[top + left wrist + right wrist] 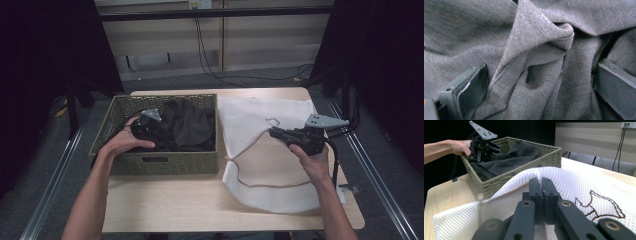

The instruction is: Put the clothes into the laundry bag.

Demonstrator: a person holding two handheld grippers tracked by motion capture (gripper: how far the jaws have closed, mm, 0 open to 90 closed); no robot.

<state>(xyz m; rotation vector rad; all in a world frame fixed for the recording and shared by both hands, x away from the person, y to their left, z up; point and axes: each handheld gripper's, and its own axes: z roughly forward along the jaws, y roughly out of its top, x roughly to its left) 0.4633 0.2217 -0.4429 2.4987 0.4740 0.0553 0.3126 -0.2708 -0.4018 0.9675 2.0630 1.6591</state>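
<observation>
A green woven basket (165, 162) stands on the left half of the table, with a heap of dark grey cloth (187, 125) inside it. My left gripper (156, 132) reaches down into the basket from its left side. Its jaws stand wide apart, and a raised fold of the cloth (536, 57) lies between them. A white mesh bag (260, 170) with a brown cord (260, 185) lies flat to the right of the basket. My right gripper (274, 132) is shut on a pinched ridge of that mesh bag (579, 185) near its upper middle.
The wooden table (175, 205) has bare room in front of the basket. The basket's near corner (556, 152) stands close beside the bag. Black curtains hang at both sides, and cables run across the floor behind the table (240, 77).
</observation>
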